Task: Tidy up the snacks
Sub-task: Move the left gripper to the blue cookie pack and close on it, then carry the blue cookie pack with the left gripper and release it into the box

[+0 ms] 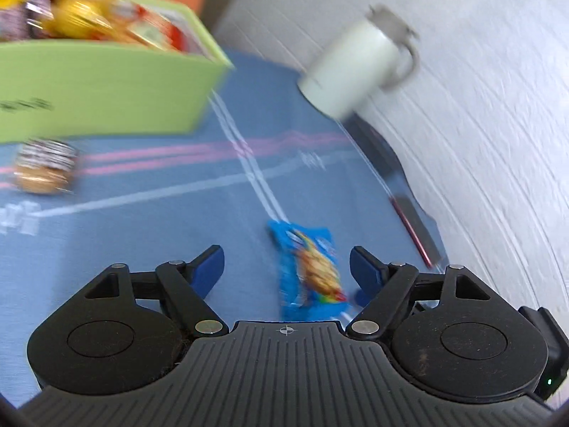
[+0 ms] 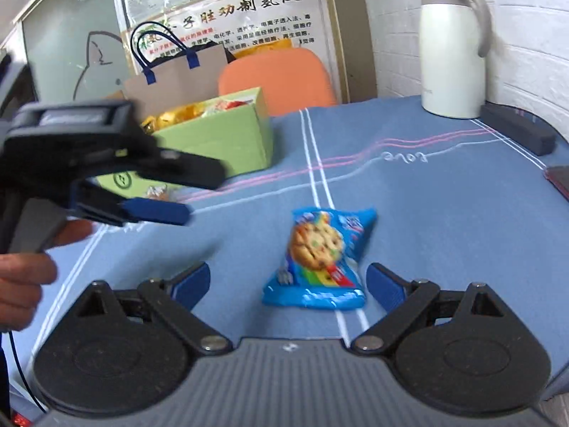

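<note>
A blue cookie packet (image 2: 320, 259) lies flat on the blue tablecloth (image 2: 426, 213). My right gripper (image 2: 288, 284) is open, and the packet shows in the gap between its blue pads, touching neither. My left gripper (image 1: 288, 265) is open too. In its view the packet (image 1: 309, 270) lies just ahead, nearer the right pad. In the right wrist view the left gripper (image 2: 167, 211) hovers to the packet's left, held by a hand (image 2: 21, 284). A green box (image 2: 220, 135) full of snacks stands at the back left. A small brown-and-white snack (image 1: 46, 167) lies beside the green box (image 1: 106, 89).
A white thermos jug (image 2: 451, 49) stands at the back right by the wall, with a dark case (image 2: 515, 128) next to it. Behind the table are an orange chair (image 2: 277, 74) and a brown paper bag (image 2: 174, 74). The table's right edge runs close to the wall.
</note>
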